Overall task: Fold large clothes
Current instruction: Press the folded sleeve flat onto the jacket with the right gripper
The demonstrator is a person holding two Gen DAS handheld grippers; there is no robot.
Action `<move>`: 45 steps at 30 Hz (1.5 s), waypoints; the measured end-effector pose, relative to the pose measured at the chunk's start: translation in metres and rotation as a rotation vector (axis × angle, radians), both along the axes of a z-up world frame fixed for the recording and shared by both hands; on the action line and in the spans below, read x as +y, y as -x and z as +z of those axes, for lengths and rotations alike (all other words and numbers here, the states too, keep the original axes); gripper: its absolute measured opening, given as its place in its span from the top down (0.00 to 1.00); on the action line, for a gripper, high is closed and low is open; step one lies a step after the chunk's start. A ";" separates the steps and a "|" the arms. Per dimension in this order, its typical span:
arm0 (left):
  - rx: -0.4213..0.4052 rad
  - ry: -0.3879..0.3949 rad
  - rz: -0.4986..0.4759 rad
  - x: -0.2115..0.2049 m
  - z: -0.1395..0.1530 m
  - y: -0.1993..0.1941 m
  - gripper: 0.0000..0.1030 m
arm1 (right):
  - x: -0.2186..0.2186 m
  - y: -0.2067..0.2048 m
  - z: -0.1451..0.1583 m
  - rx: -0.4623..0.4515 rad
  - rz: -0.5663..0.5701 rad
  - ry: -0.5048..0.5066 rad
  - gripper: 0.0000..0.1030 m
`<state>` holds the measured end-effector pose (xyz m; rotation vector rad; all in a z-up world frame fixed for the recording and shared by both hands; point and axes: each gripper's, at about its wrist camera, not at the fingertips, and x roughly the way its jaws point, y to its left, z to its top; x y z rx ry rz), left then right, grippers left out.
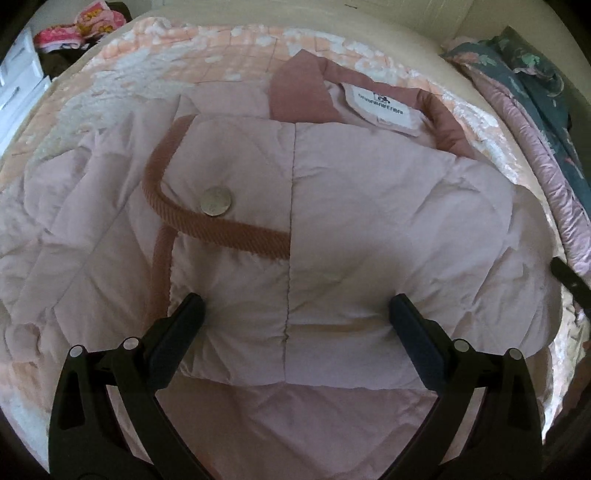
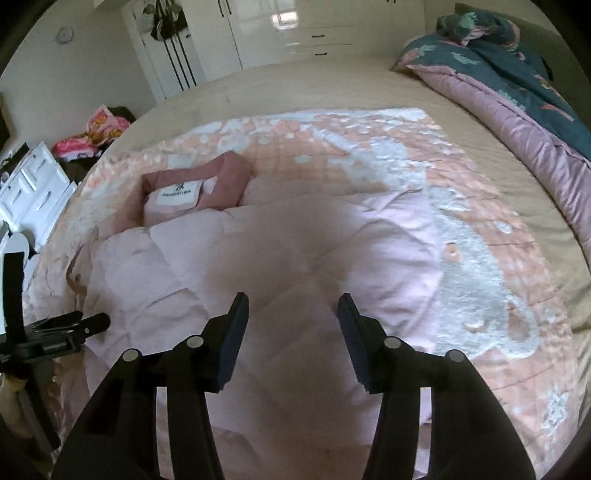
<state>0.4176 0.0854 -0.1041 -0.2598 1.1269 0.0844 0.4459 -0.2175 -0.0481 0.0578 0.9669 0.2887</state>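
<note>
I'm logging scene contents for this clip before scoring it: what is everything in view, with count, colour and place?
padded jacket: one, pale pink, spread on the bed, collar away from the cameras
collar: one, dusty rose, with a white label
cord: one, rose, lying across the jacket front
snap button: one, silver, beside the cord
blanket: one, peach and white, under the jacket
duvet: one, teal floral with mauve lining, bunched at bed's right
wardrobe: white, far wall
drawers: white, left
left tool: one, black, open, fingertips on the jacket
right tool: one, black, open, above the jacket
</note>
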 end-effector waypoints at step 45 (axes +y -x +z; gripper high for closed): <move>-0.134 0.017 0.302 0.137 0.085 0.132 0.08 | 0.140 0.088 0.086 -0.133 0.174 -0.102 0.06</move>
